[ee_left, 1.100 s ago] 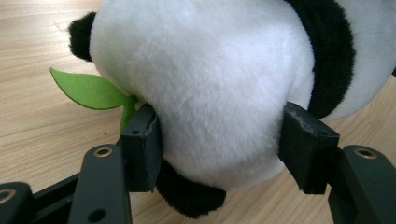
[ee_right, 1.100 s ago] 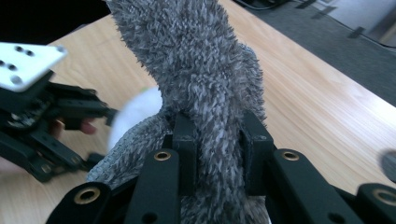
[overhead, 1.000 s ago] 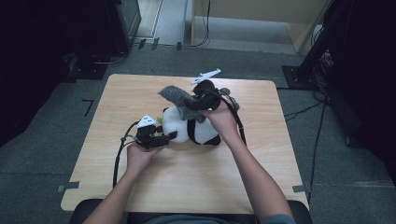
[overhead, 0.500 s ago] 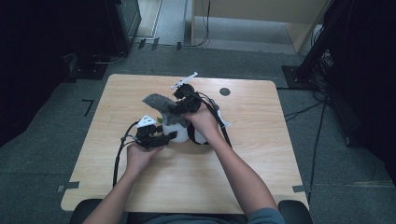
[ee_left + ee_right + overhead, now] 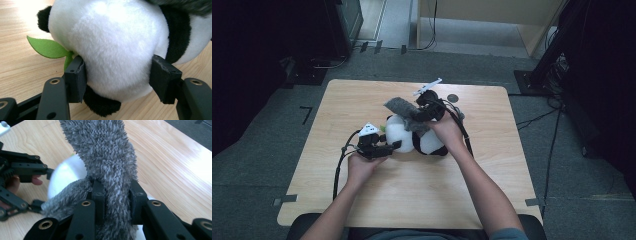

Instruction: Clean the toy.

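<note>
A black-and-white plush panda (image 5: 419,140) lies on the wooden table (image 5: 362,100), with a green felt leaf (image 5: 46,47) at its side. My left gripper (image 5: 393,146) is shut on the panda's white head (image 5: 112,50), its pads (image 5: 77,77) pressing in from both sides. My right gripper (image 5: 418,114) is shut on a fuzzy grey cloth (image 5: 404,111) and holds it over the panda. In the right gripper view the grey cloth (image 5: 105,162) stands up between the jaws, with the left gripper (image 5: 47,173) beyond it at the left.
A small dark round disc (image 5: 453,98) lies on the table behind the right hand. Black cables (image 5: 339,165) trail from both grippers. Dark equipment stands on the floor around the table, and a wooden cabinet (image 5: 492,20) stands at the back.
The right gripper swung left with the grey cloth, then came back right and lower over the panda. The left gripper kept its hold and stayed in place.
</note>
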Available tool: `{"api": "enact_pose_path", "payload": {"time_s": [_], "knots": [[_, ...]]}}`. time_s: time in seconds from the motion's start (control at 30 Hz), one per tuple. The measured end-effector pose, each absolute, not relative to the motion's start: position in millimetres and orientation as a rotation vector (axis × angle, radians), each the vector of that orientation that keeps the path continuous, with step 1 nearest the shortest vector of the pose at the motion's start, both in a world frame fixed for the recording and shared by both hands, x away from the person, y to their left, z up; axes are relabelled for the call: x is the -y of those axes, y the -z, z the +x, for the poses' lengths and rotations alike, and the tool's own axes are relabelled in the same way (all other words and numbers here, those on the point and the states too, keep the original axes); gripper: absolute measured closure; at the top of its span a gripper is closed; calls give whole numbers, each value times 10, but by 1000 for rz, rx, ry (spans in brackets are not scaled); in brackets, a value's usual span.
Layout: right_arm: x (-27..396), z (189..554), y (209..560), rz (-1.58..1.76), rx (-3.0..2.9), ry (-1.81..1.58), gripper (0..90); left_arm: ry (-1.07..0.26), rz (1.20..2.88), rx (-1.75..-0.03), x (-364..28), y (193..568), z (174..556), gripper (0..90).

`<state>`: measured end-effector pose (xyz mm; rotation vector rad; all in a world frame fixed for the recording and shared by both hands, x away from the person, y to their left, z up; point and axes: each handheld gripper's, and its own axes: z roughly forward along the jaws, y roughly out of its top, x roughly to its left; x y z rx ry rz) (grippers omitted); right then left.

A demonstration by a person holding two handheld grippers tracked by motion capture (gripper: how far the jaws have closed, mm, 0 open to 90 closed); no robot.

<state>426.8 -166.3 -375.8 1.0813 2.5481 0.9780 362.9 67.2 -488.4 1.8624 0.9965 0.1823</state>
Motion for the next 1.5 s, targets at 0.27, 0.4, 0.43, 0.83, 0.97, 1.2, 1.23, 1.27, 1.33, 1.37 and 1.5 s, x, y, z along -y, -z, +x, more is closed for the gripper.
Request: {"api": "enact_pose_path", "payload": {"time_s": [0.27, 0.4, 0.43, 0.83, 0.97, 1.2, 1.23, 1.27, 1.33, 1.37, 1.5], "knots": [[2033, 4203, 3668, 1124, -2490, -1000, 718, -184, 1862, -994, -673, 4886, 3630, 368], [2190, 4148, 3641, 1141, -2466, -1011, 717, -181, 1862, -994, -674, 4887, 3630, 368], [2237, 4131, 3635, 1144, -2461, -1010, 717, -181, 1862, -993, -674, 4888, 3630, 368], [2547, 4042, 3614, 1185, -2420, -971, 719, -174, 1860, -996, -681, 4890, 3635, 356], [2582, 4024, 3612, 1202, -2417, -989, 725, -173, 1856, -998, -678, 4890, 3633, 351], [2418, 3882, 3485, 1137, -2469, -1088, 733, -174, 1853, -1003, -676, 4882, 3629, 345], [2375, 3862, 3469, 1115, -2482, -1099, 733, -173, 1854, -1002, -677, 4881, 3629, 344], [2338, 3844, 3460, 1105, -2491, -1103, 733, -174, 1854, -1002, -676, 4880, 3629, 344], [2221, 3805, 3450, 1072, -2518, -1115, 733, -174, 1853, -1002, -675, 4879, 3627, 344], [2166, 3794, 3456, 1057, -2532, -1120, 732, -176, 1852, -1001, -674, 4879, 3626, 343], [1927, 3783, 3515, 1016, -2586, -1115, 732, -177, 1853, -1001, -673, 4877, 3625, 344]]}}
